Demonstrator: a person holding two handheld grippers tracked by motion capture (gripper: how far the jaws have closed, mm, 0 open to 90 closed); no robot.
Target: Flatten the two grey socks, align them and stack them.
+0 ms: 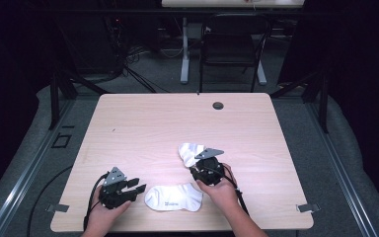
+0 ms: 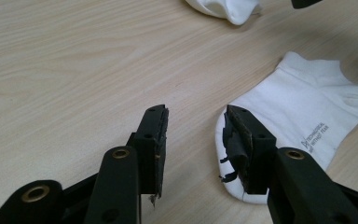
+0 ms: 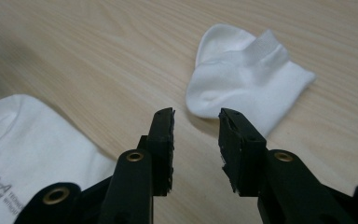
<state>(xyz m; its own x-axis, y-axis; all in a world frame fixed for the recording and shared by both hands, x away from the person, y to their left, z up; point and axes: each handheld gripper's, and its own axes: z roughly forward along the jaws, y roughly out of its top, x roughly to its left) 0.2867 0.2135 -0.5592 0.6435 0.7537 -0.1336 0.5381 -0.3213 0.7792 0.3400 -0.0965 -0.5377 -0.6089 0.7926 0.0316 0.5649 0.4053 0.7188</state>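
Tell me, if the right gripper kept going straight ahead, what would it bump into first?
Probably the crumpled white sock. The right gripper is open and the sock lies just beyond its jaws on the wooden table, though how high the jaws hang is hard to tell.

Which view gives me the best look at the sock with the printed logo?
The left gripper view: the logo sock lies flat and nearly whole, print sharp, beside the open left gripper. The high view shows it whole but small. The right gripper view catches one cropped end at its left edge.
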